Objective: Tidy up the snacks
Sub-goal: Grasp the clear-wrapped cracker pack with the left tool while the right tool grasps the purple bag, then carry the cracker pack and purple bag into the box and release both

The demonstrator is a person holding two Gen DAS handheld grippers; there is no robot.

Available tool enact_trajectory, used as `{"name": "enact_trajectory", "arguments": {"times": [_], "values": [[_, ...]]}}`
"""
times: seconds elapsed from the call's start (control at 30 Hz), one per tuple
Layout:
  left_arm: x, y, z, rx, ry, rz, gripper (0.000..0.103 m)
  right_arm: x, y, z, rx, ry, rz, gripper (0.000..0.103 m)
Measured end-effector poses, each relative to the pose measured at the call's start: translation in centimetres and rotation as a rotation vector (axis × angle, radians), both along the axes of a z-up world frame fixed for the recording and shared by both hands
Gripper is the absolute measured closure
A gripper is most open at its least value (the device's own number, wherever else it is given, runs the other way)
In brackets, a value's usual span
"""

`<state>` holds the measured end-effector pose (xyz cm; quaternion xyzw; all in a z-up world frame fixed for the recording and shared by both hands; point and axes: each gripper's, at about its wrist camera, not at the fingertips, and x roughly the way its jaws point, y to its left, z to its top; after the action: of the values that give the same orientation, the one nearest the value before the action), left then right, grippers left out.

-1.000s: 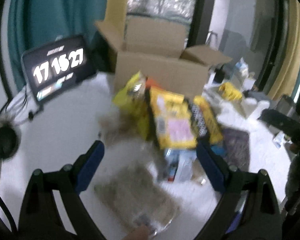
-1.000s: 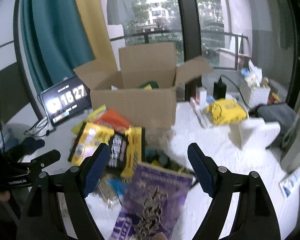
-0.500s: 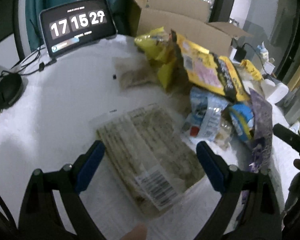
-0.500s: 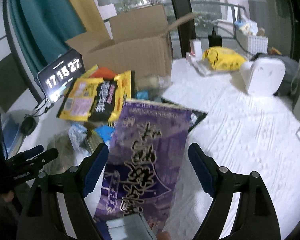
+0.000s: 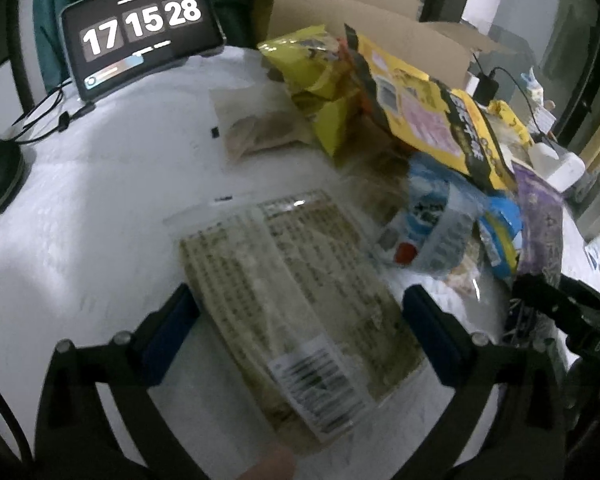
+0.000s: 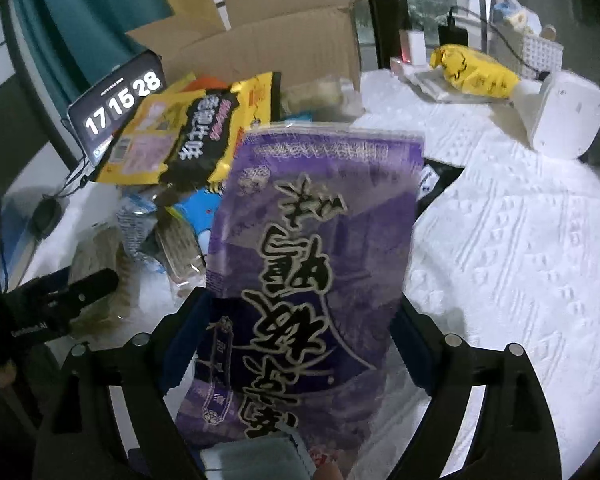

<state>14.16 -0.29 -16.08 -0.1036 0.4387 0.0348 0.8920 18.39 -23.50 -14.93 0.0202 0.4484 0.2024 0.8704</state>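
Two grippers have dropped toward the table, jaws just opened wider. The left gripper straddles the clear packet, the right gripper the purple bag; neither looks gripped yet.

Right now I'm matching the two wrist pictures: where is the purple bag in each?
Left wrist: the purple bag lies at the right edge, beyond the blue packets, beside the right gripper.
Right wrist: it fills the centre, running down between the open jaws.
Shared landmark: the clock, upper left in both.
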Motion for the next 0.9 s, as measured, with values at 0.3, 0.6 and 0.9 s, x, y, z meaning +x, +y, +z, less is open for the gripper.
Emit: {"name": "enact_trajectory", "arguments": {"times": [0.3,0.6,0.9], "values": [[0.8,0.0,0.0,0.005,0.004,-0.066,0.005,-0.4,0.4,1.1,-0.009,-0.033,0.046,0.049],[1.1,1.0,0.3,-0.020,0.000,-0.123,0.019,-0.4,-1.0,4.2,-0.034,-0.117,0.008,0.064],[0.2,2.2,2.7,-0.024,-0.045,-0.126,0.032,0.9,-2.4,7.6,-0.013,-0.207,-0.046,0.071]]}}
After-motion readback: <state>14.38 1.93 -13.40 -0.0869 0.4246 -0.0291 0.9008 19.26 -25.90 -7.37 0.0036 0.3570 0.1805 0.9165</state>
